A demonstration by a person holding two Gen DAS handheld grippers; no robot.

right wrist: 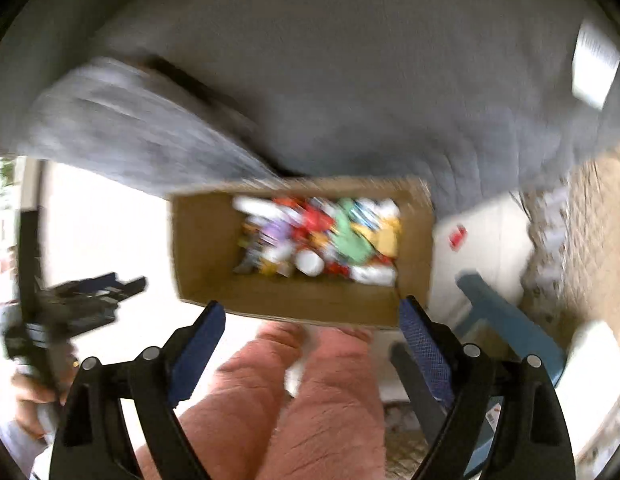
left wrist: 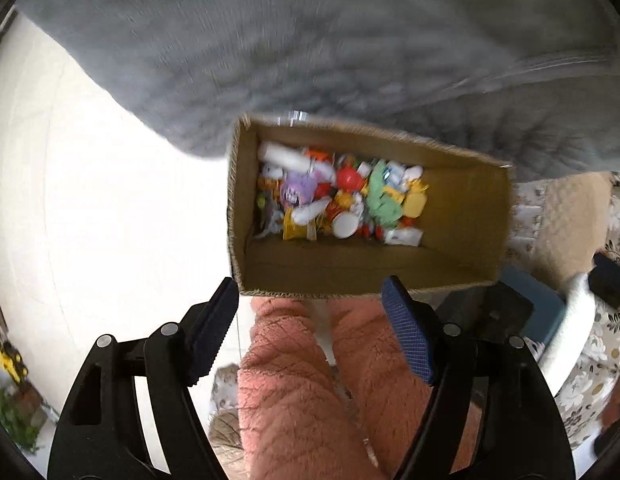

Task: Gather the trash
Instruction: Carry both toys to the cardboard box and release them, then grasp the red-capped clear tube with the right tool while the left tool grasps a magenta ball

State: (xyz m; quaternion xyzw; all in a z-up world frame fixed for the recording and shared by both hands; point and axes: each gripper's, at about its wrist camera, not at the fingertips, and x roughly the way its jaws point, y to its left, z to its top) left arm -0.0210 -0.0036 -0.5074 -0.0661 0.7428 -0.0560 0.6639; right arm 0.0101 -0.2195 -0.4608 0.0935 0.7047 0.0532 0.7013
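Above the cardboard box (left wrist: 462, 216) of mixed trash (left wrist: 338, 196) on the floor: left hand-held gripper (left wrist: 310, 300) and right hand-held gripper (right wrist: 312, 314) both spread wide, empty; drop step apparently complete; next, fetch more litter.

A pale, glossy floor (left wrist: 109, 208) carries an open cardboard box (left wrist: 462, 216), which stands against the edge of a grey blanket (left wrist: 269, 60). Mixed trash (left wrist: 338, 196) lies piled in the box's bottom. A small red scrap (right wrist: 457, 237) lies just beside the box.
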